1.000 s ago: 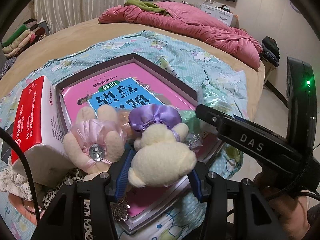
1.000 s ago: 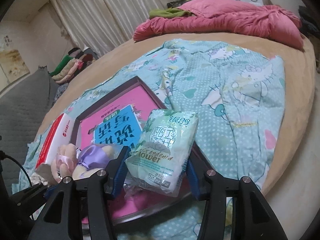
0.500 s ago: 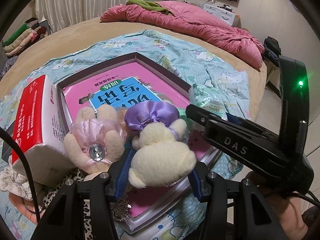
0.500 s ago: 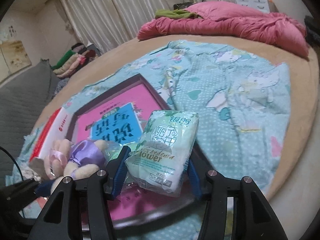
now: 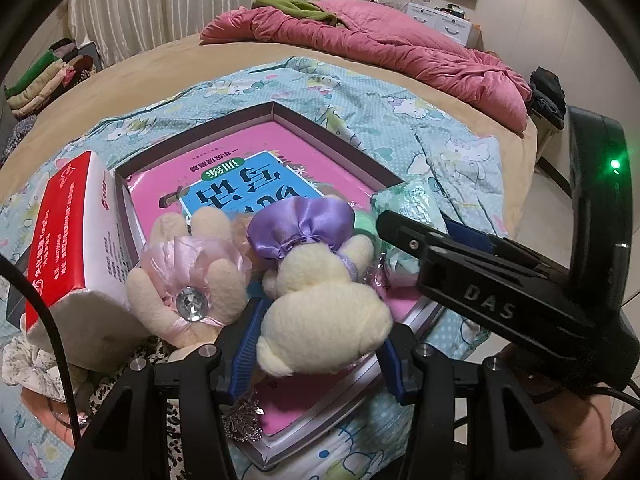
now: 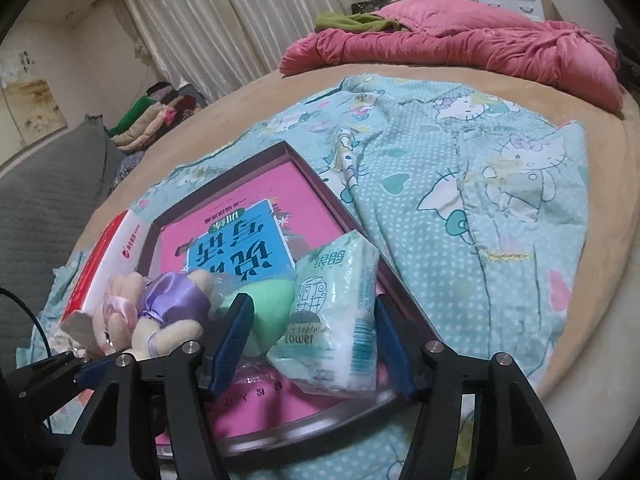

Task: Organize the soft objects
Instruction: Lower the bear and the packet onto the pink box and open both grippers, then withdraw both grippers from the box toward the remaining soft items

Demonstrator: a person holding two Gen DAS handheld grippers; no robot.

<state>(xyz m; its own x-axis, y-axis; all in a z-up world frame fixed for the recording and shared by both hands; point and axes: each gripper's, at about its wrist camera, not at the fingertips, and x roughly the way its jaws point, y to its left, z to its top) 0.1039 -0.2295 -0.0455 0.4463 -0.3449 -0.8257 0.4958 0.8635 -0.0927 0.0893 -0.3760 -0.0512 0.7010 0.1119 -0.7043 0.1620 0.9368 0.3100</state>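
My left gripper is shut on a cream plush bear with a purple satin hat, held over the near corner of a dark-rimmed box. A second plush with a pink bow leans beside it. The jaws of my right gripper are opening. A pale green tissue pack stands between them on the box's near right edge. The pack leans by the right finger and the left pad is clear of it. A green soft lump in clear wrap lies left of the pack.
A pink and blue book fills the box floor. A red and white tissue brick stands against the box's left side. The box lies on a cartoon-print sheet on a round bed, with a pink quilt at the back.
The right jaws have widened and the left pad has come off the tissue pack, which now sits lower and tilted on the box edge. The left gripper and its bear have not moved.
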